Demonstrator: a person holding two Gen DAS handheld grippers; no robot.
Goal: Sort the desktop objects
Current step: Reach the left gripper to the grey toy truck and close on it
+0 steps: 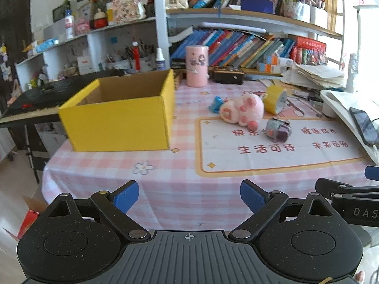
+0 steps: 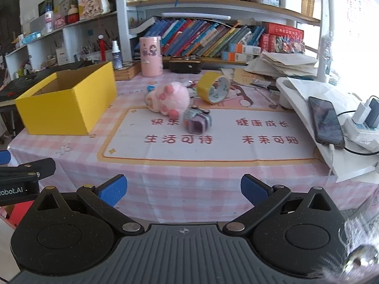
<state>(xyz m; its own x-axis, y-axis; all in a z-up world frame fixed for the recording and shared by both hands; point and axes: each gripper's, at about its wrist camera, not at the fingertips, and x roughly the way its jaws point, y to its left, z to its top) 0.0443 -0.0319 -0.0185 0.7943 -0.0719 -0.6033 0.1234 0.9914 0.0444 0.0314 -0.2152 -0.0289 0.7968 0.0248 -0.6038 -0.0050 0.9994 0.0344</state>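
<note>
1. Plainly, both tools are spread and empty: the left gripper (image 1: pixel 189 197) and the right gripper (image 2: pixel 183 191) hang at the near edge of the checked tablecloth (image 2: pixel 189 184).
2. Ahead, mid-table, the pink plush toy (image 2: pixel 169 97), the purple toy watch (image 2: pixel 197 119) just beside it, and a yellow tape roll (image 2: pixel 214 87) behind.
3. The open yellow box (image 1: pixel 118 116) sits well to their left.
4. Judging by the views, the right gripper faces the cluster more squarely; the left is nearer the box.
</note>
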